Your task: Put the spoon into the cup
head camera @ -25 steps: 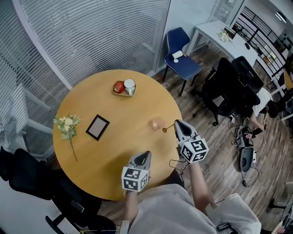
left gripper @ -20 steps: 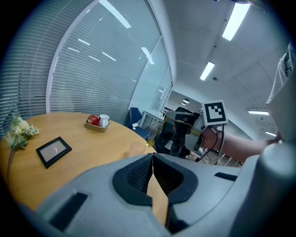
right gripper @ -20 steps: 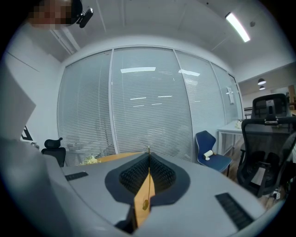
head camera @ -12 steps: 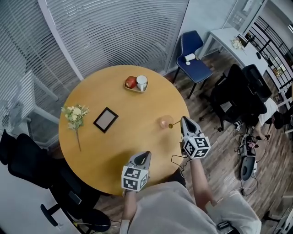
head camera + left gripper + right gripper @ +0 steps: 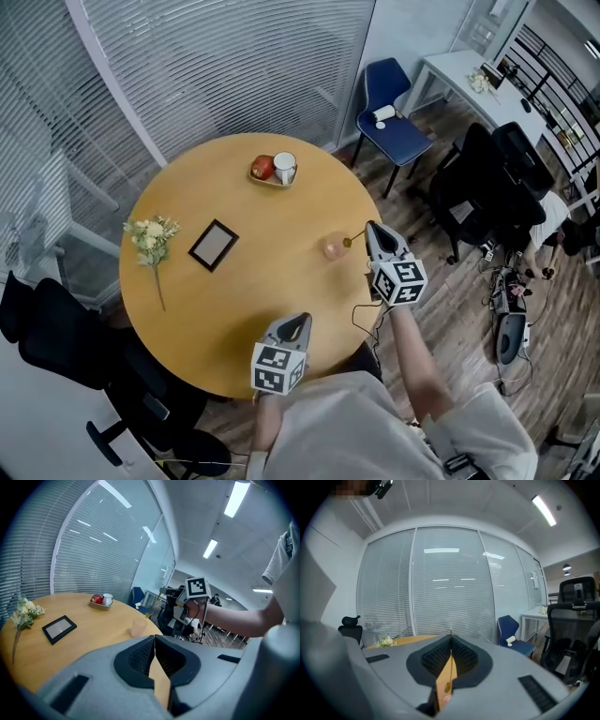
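Holding the thin gold spoon [image 5: 352,240] clamped in your right gripper [image 5: 371,231], centre its bowl, seemingly rim-side, over the translucent pink cup [image 5: 335,247].

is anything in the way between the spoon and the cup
Nothing visible does. The spoon, clamped in the right tool, hangs just beside the cup, with only bare table near it. The photo frame and the flowers lie well off to the far side.
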`<state>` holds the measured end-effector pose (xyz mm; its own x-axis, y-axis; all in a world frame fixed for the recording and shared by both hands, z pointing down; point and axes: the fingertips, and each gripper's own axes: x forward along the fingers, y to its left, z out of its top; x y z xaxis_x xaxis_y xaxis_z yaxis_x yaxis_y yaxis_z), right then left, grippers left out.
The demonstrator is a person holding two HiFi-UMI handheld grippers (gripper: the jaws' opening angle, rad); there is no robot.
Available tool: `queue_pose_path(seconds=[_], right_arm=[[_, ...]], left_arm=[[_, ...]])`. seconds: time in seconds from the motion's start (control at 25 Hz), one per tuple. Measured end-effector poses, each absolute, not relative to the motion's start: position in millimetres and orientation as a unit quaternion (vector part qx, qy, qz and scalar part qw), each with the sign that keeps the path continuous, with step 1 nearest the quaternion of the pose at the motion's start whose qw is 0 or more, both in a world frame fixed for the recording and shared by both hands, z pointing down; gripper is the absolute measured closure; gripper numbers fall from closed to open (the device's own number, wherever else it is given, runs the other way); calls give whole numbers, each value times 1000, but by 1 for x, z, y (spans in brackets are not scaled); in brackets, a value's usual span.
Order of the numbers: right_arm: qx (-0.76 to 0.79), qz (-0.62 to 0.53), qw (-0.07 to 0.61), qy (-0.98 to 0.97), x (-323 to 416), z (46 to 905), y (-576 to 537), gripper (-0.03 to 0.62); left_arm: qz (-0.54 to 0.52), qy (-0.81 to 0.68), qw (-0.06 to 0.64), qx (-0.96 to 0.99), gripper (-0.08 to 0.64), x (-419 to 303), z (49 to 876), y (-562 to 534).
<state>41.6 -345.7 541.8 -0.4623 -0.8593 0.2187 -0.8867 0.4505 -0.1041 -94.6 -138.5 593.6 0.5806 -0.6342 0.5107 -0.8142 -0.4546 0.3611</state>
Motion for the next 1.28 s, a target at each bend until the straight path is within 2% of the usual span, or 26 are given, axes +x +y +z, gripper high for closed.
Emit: queue_pose_path(seconds=[1.28], right_arm=[[515,178,96,-833,24,621,-366,591]], left_arm=[[145,-452,300,828,551,-112,598,-137]])
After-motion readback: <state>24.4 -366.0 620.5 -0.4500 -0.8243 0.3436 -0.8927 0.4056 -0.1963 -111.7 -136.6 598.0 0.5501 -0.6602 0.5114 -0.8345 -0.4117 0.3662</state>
